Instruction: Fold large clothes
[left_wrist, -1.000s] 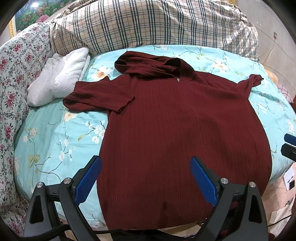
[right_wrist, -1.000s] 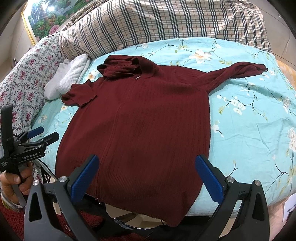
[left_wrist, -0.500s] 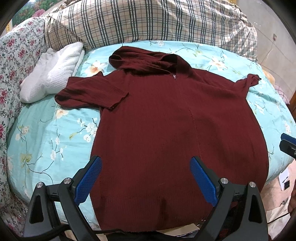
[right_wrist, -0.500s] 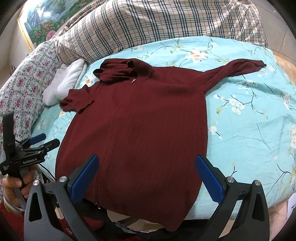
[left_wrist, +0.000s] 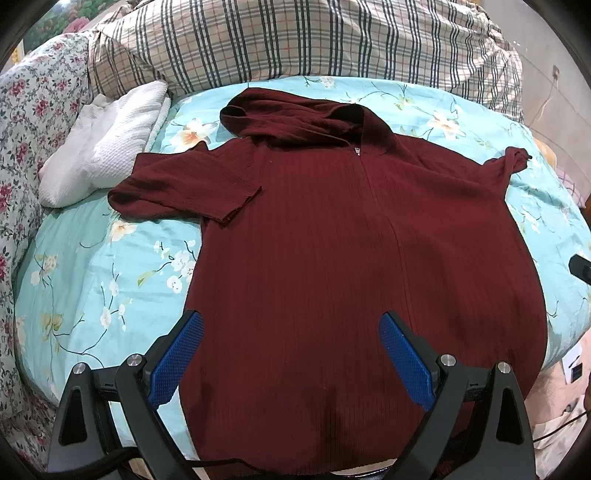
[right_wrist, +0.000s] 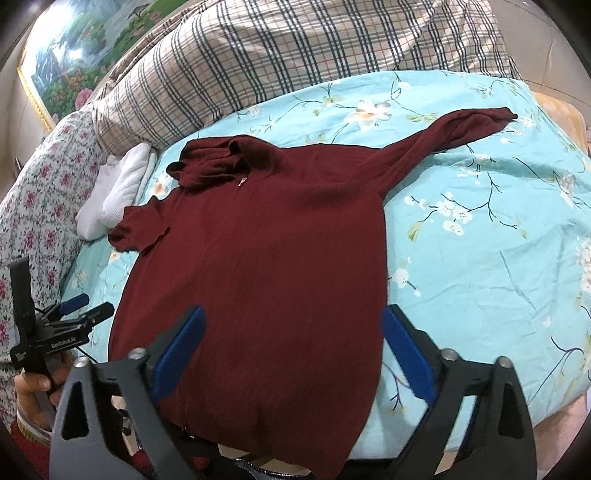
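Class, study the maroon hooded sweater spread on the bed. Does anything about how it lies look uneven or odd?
Yes. The maroon hooded sweater lies lopsided: its left sleeve is doubled back short, while its right sleeve stretches out full length. The hood is bunched, and the hem overhangs the bed's edge.

One readable mark — "GenRobot.AI" — printed on the left hand-held gripper (right_wrist: 83, 312) body.
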